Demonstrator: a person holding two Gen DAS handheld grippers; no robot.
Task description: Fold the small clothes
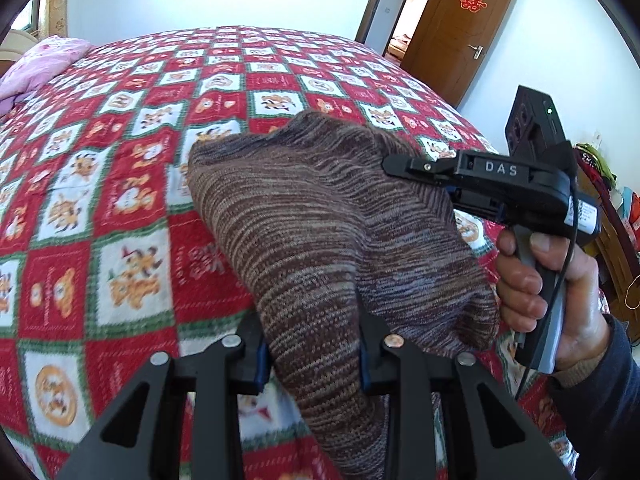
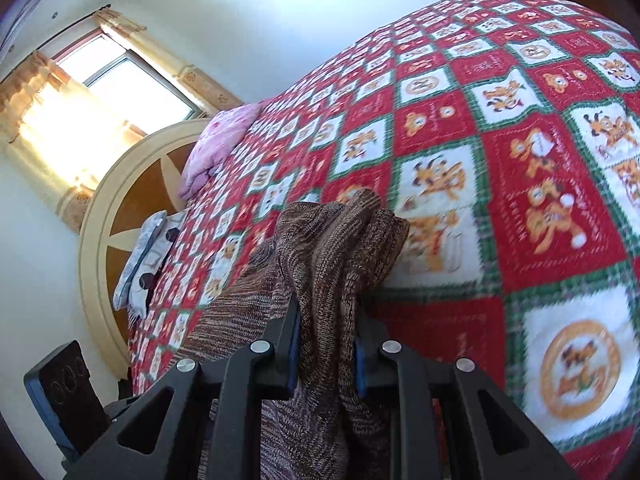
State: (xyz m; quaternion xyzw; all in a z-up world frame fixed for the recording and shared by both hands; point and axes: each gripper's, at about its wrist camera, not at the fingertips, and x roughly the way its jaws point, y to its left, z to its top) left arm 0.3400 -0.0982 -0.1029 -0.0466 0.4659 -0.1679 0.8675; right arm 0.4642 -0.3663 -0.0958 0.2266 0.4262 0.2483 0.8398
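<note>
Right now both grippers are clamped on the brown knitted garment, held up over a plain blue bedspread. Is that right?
Not quite. The bedspread is not plain blue: it is a red, white and green check with cartoon figures, as the left wrist view shows. The rest stands: the left gripper and the right gripper are both clamped on the brown knitted garment, held up over the bed.

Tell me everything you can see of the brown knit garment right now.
The knit garment is a soft, ribbed knit streaked brown, tan and grey. It is bunched and draped, lifted above the checked bedspread. The left gripper is shut on its lower part and the right gripper is shut on a gathered fold. Its far end droops toward the bedspread; contact there is unclear.
</note>
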